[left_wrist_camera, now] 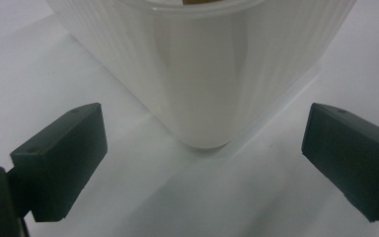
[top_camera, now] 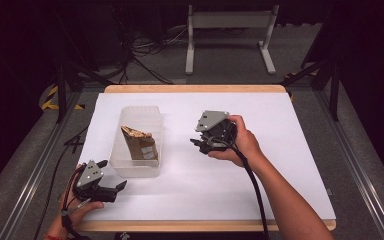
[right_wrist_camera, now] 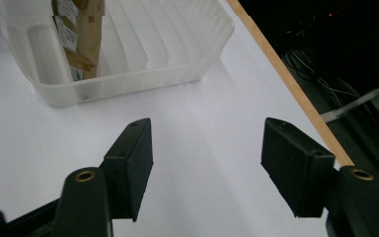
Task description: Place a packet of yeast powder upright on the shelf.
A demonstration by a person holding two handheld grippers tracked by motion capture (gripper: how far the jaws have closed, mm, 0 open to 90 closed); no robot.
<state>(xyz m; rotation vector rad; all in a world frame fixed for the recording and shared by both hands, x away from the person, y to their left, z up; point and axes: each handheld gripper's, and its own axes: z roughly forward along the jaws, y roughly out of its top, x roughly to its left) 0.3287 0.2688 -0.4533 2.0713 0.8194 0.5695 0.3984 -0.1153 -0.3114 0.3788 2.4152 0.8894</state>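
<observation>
A clear ribbed plastic bin (top_camera: 135, 150) stands on the left half of the white table (top_camera: 280, 165). Inside it a brown paper packet (top_camera: 140, 142) with white labels leans upright. My left gripper (top_camera: 119, 188) rests near the table's front left corner, open, pointing at the bin's near corner (left_wrist_camera: 202, 74). Its jaws (left_wrist_camera: 202, 163) are wide apart with nothing between them. My right gripper (top_camera: 196, 144) hovers right of the bin, facing it, held in a hand. It is open (right_wrist_camera: 207, 163) over bare table, with the bin (right_wrist_camera: 128, 81) and packet (right_wrist_camera: 81, 34) beyond.
The table has a wooden rim (top_camera: 195, 88), seen close beside the right gripper's view (right_wrist_camera: 286, 74). A white metal stand (top_camera: 230, 20) and loose cables (top_camera: 150, 50) lie on the floor behind the table. Metal rails (top_camera: 35, 170) run along both sides.
</observation>
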